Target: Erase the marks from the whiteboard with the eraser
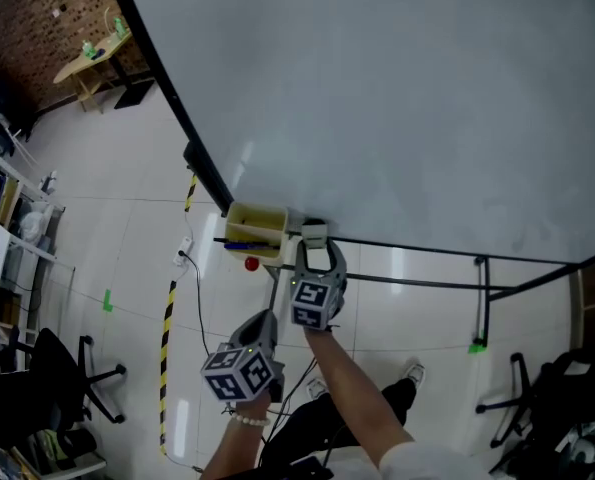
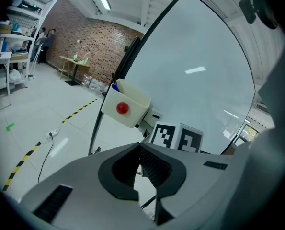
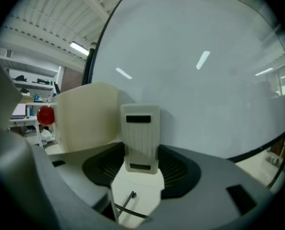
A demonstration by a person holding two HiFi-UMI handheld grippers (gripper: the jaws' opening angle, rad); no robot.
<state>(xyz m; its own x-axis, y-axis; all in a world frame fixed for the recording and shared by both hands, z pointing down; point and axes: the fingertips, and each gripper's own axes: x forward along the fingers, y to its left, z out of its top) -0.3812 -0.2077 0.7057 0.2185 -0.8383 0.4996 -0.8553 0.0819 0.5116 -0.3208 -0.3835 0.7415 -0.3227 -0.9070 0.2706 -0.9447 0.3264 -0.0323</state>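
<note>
The whiteboard (image 1: 397, 98) fills the upper right of the head view, and I make out no distinct marks on it. A white ribbed eraser (image 1: 314, 234) stands at the board's lower edge, next to a cream holder box (image 1: 256, 228). My right gripper (image 1: 315, 250) is shut on the eraser (image 3: 141, 137), which stands upright between the jaws of the right gripper (image 3: 142, 165), with the board (image 3: 195, 75) behind it. My left gripper (image 1: 265, 321) hangs lower and left of it, away from the board. The left gripper (image 2: 143, 165) is shut with nothing in it.
The holder box (image 2: 128, 107) has a red knob (image 2: 122, 108) and holds pens. The board's black stand rails (image 1: 417, 283) run below its edge. A cable and yellow-black floor tape (image 1: 167, 338) lie at the left, with an office chair (image 1: 72, 378) and shelves further left.
</note>
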